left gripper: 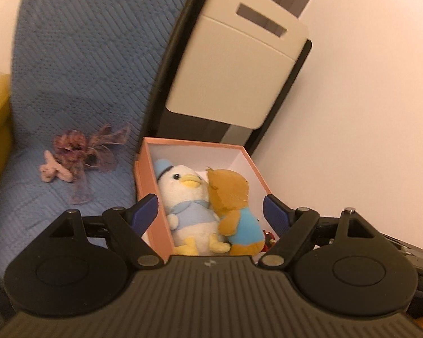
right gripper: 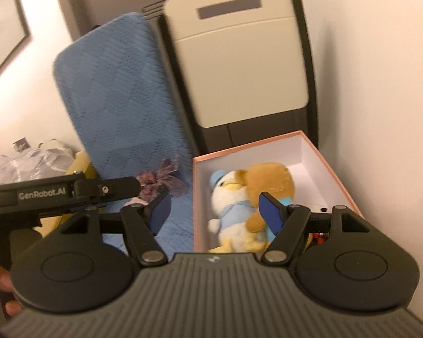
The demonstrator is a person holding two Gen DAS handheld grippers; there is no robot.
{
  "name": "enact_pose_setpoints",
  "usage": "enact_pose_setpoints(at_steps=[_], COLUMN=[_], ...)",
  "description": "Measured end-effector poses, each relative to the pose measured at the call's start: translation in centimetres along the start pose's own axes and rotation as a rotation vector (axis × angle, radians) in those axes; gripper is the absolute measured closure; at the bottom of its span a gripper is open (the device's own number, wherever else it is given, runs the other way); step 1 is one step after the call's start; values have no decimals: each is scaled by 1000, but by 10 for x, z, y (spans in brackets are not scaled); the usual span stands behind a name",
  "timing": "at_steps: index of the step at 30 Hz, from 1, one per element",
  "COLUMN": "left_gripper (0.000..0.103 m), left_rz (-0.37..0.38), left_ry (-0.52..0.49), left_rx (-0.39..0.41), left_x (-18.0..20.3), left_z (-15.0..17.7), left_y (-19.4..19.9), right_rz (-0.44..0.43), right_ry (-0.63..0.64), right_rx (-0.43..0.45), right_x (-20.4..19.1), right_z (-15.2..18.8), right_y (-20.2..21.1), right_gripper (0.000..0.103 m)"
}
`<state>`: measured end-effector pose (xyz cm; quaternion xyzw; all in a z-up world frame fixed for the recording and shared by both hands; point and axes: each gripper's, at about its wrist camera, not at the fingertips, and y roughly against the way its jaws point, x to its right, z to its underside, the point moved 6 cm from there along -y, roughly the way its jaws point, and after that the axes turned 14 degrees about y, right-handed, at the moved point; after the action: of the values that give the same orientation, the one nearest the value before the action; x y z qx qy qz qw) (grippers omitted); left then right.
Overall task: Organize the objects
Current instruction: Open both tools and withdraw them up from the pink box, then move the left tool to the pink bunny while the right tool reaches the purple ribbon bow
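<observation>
An open pink box with a white inside stands beside a blue-covered seat; it also shows in the right wrist view. In it lie a white duck plush with a blue cap and a brown bear plush in a blue shirt, also seen from the right wrist as duck and bear. My left gripper is open and empty, above the box's near end. My right gripper is open and empty, just short of the box. A purple ribbon bow and a pink clip lie on the seat.
A blue quilted seat cover fills the left. A cream and black appliance stands behind the box against the white wall. The left gripper's body crosses the right wrist view at left. Grey bedding and a yellow cushion lie far left.
</observation>
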<state>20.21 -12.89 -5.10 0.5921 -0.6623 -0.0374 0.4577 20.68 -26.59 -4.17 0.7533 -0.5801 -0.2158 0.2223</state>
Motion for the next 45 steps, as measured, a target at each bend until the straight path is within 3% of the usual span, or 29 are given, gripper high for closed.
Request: enact_pose_setpoints(at_steps=[10, 19, 32, 40, 42, 45], left_gripper=[18, 18, 18, 18, 18, 18], left_rz=[-36, -72, -108, -133, -139, -154], left_ry=[20, 18, 23, 25, 31, 40], left_rx=[71, 135, 138, 140, 136, 131], left_x=[-44, -70, -96, -108, -113, -124], left_z=[16, 18, 48, 44, 41, 34], left_y=[55, 81, 77, 64, 56, 39], right_rz=[-46, -95, -124, -131, -135, -121], right_ry=[33, 69, 103, 85, 76, 73], right_rx=[34, 39, 68, 41, 31, 22], right_x=[-55, -96, -118, -118, -117, -117], right_z=[16, 34, 53, 65, 66, 65], right_y=[28, 24, 15, 6, -3, -19], right_gripper=[32, 32, 32, 30, 17, 14])
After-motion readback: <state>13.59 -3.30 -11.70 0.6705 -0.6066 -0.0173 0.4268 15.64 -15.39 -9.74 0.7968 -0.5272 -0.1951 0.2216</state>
